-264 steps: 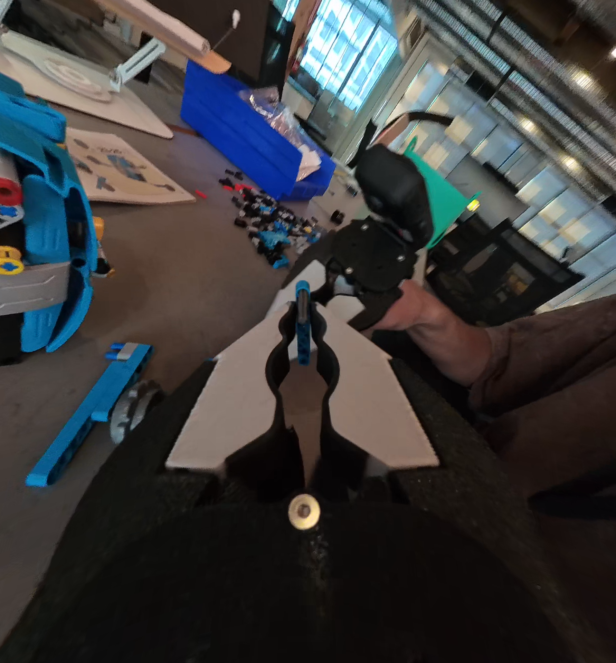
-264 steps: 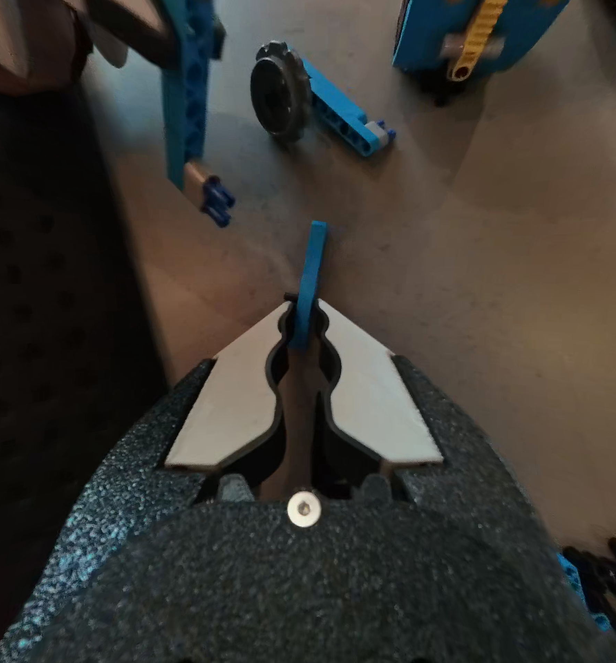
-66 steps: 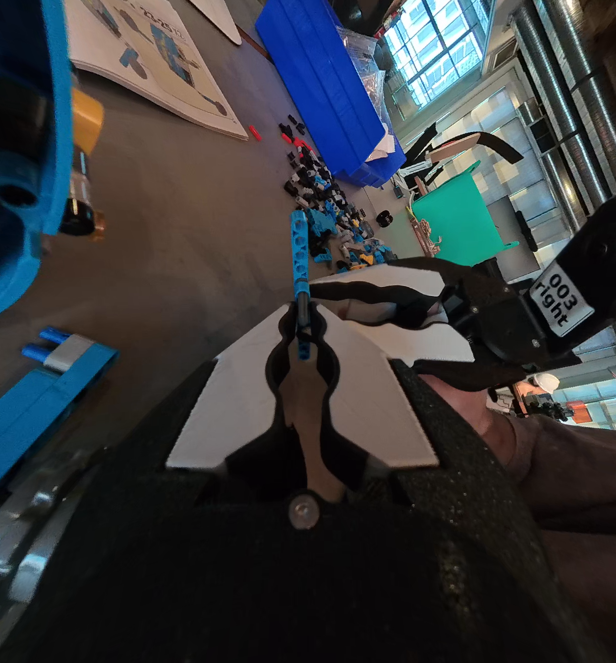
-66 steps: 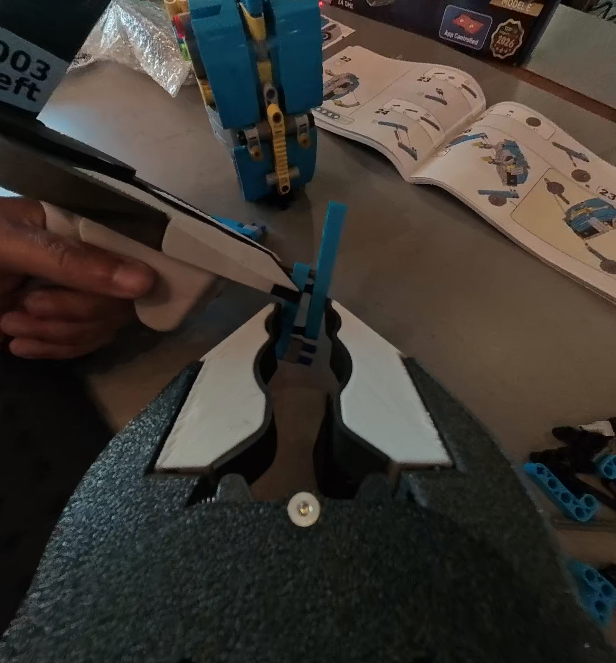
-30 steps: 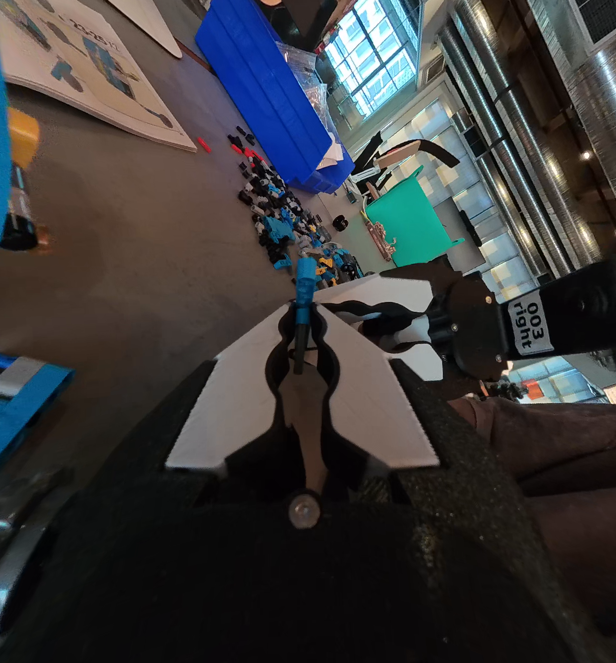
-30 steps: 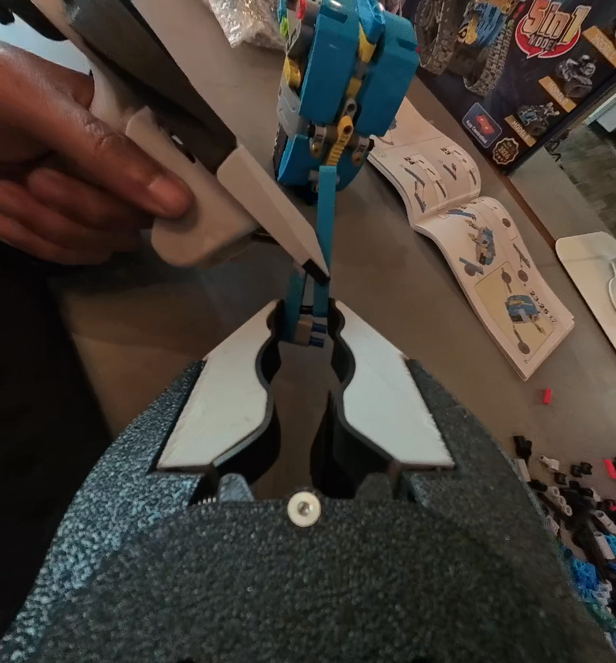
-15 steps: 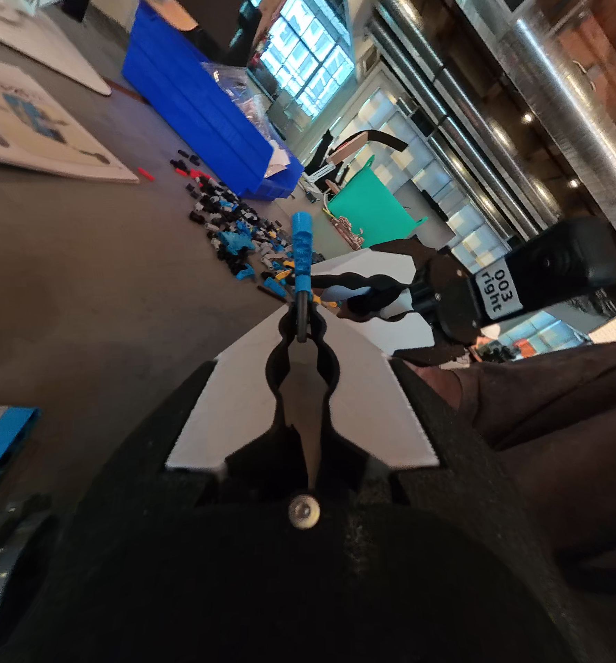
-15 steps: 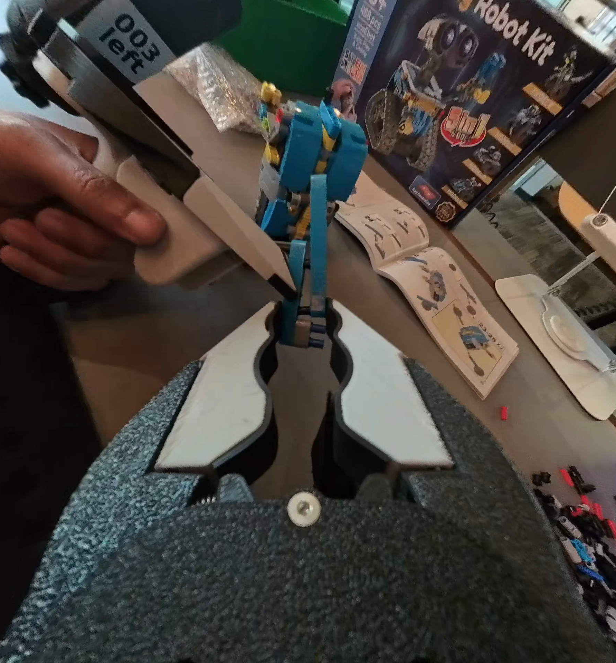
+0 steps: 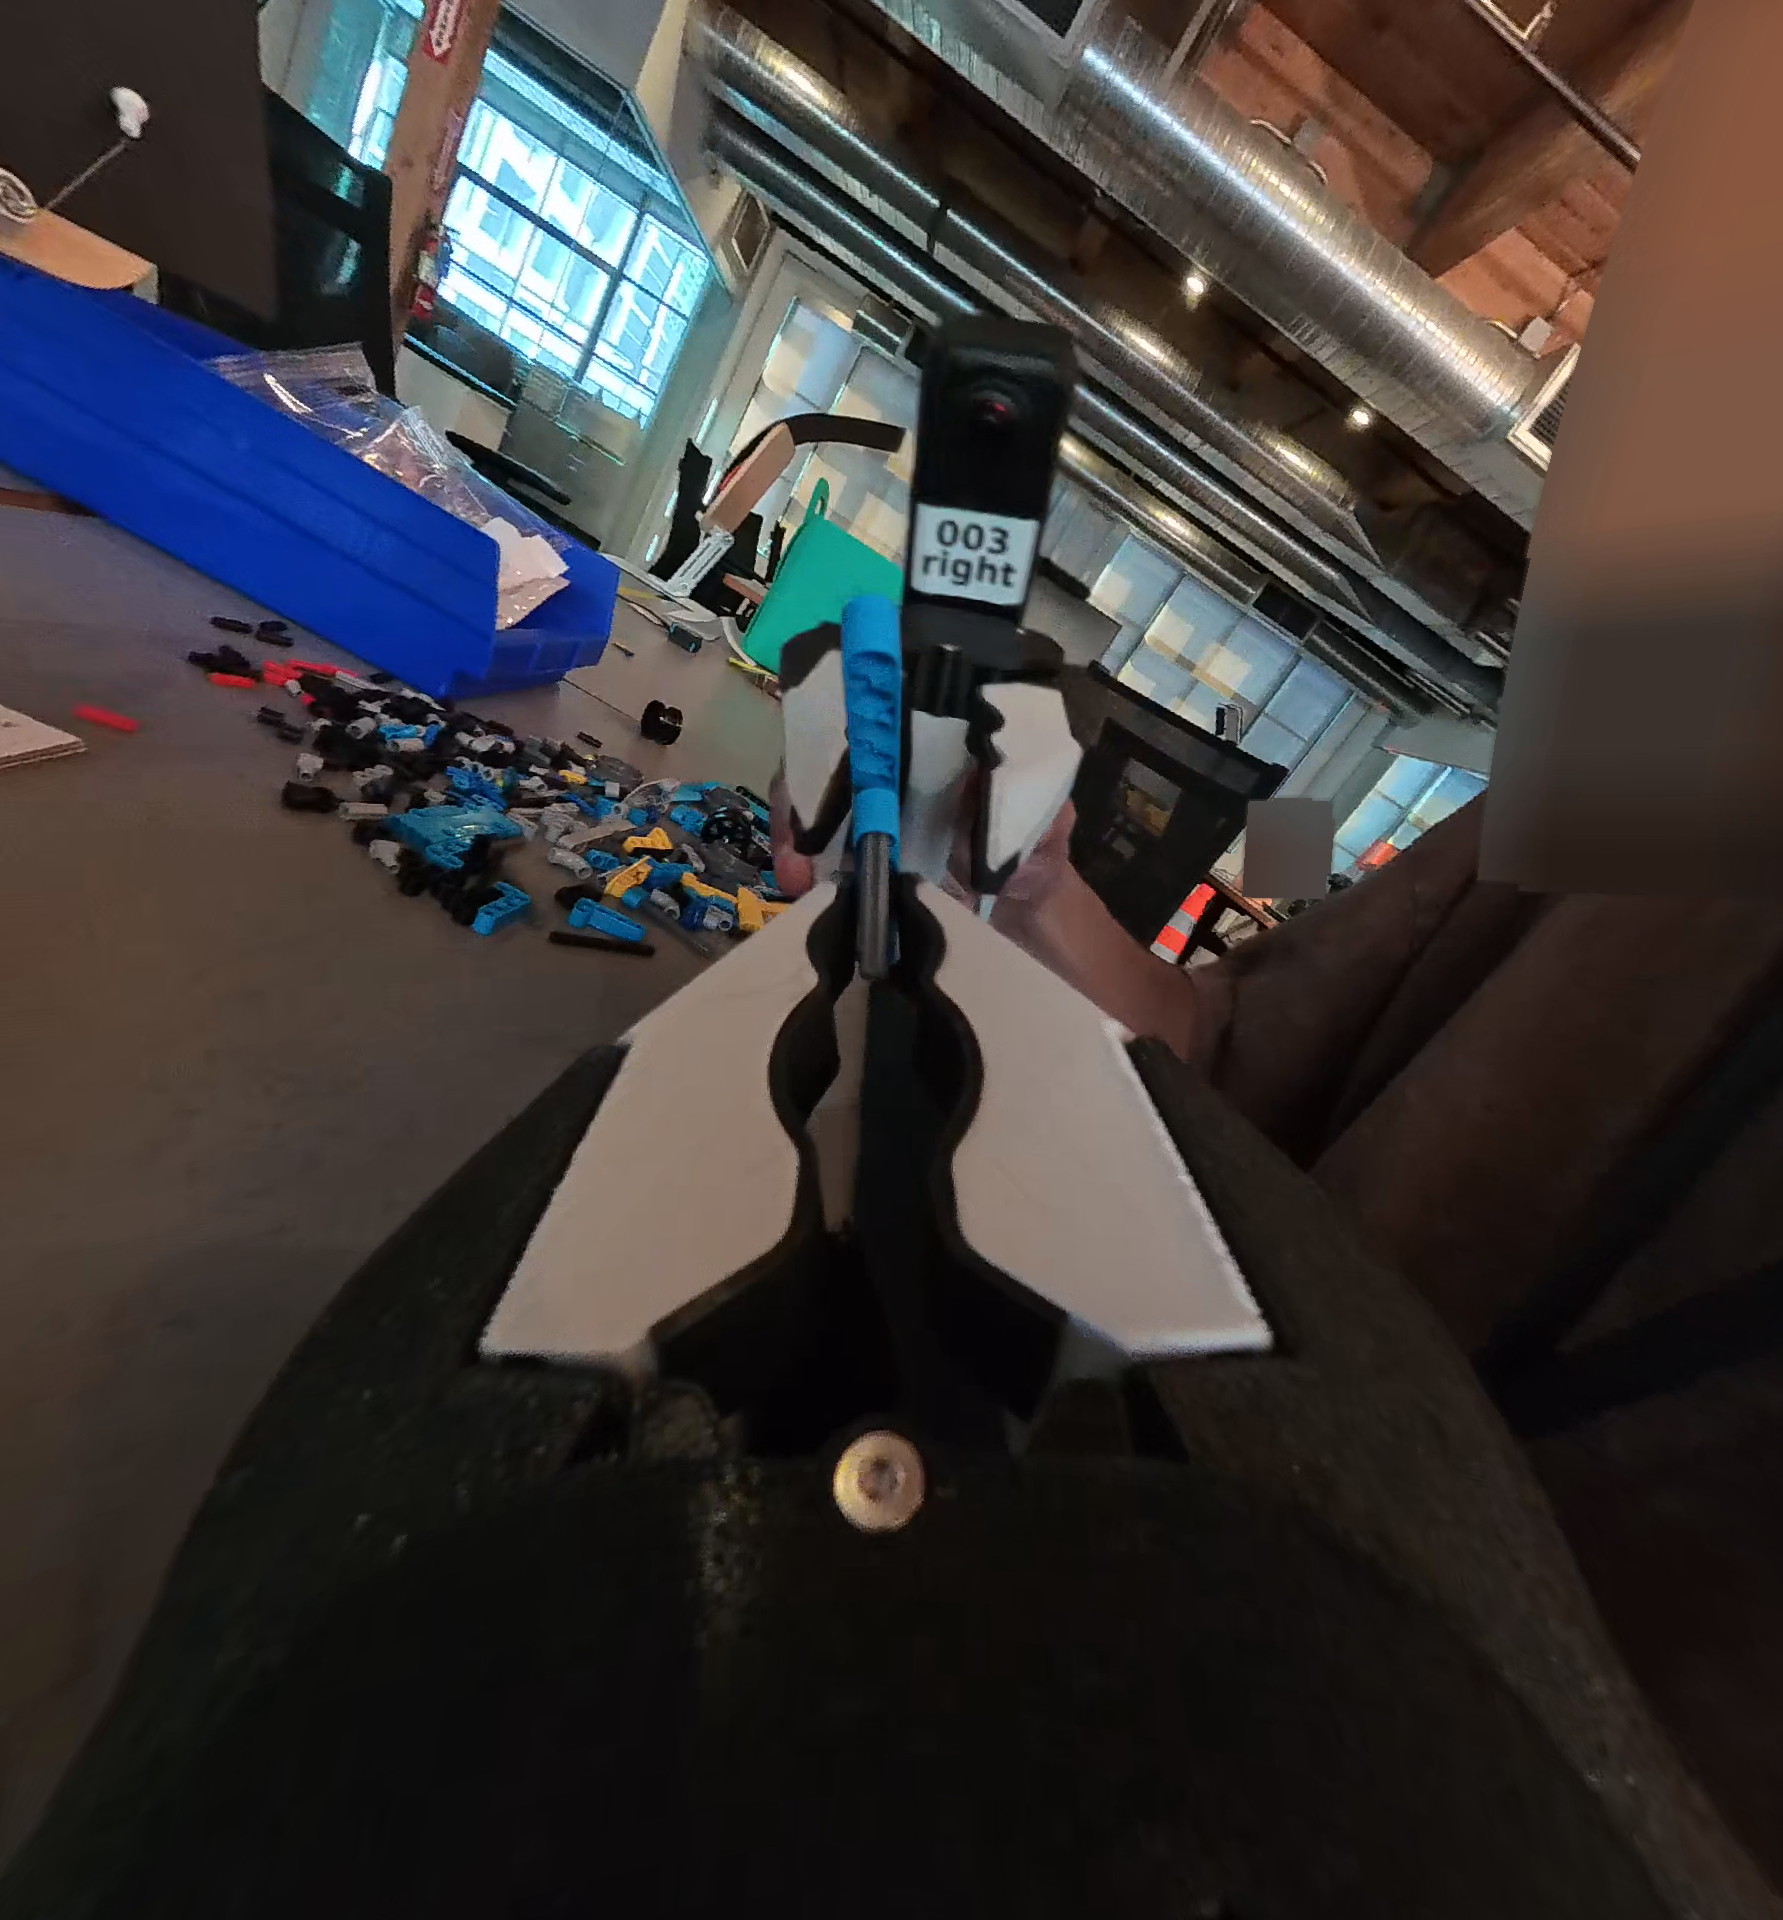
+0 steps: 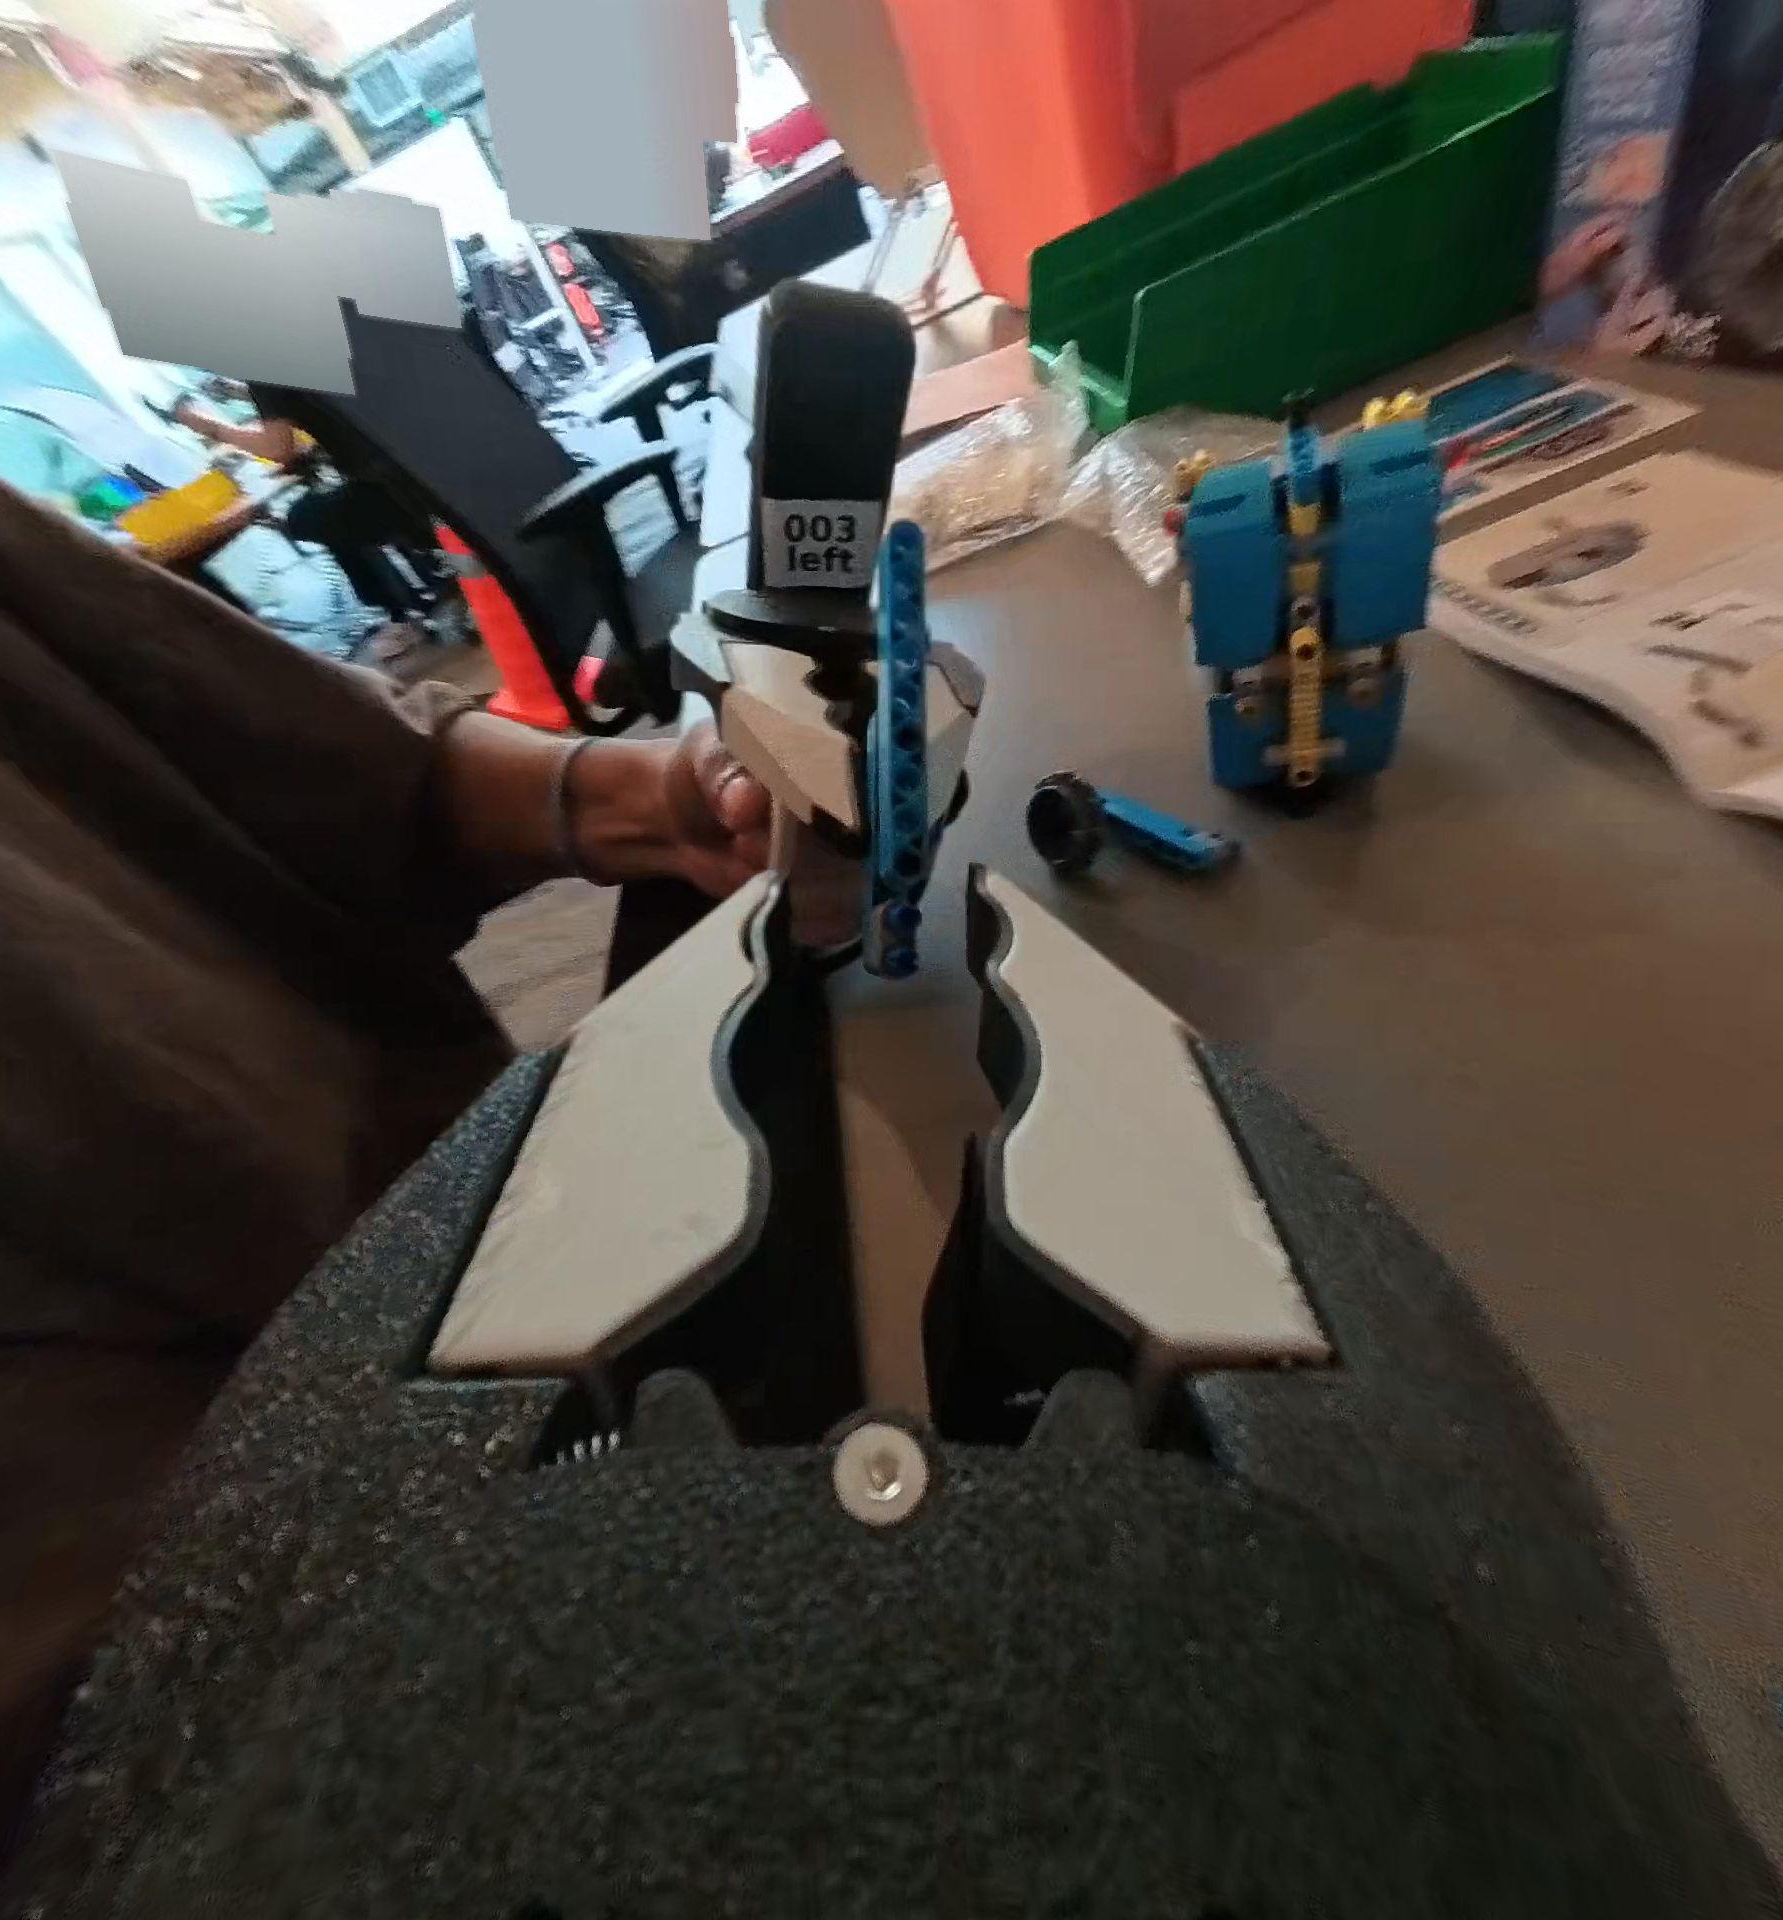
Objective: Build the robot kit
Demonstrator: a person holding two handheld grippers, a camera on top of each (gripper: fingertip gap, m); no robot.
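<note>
The grey bench [image 10: 1489, 1039] is filling the right and middle of the right wrist view, carrying a green bin [image 10: 1282, 260] at the upper right, an open instruction booklet [image 10: 1645, 644] at the right edge and a blue brick-built model [image 10: 1302, 613] standing upright right of centre. In the left wrist view a blue bin [image 9: 243, 488] is sitting at the upper left, with a heap of loose small parts [image 9: 513, 800] spreading below it. The left gripper [image 9: 871, 935] is pinching the blue beam [image 9: 871, 727], which is standing upright at frame centre. The right gripper [image 10: 871, 914] is spreading its jaws, holding nothing, just beside the beam's lower end. A wheel on a short blue beam [image 10: 1115, 826] is lying nearby.
</note>
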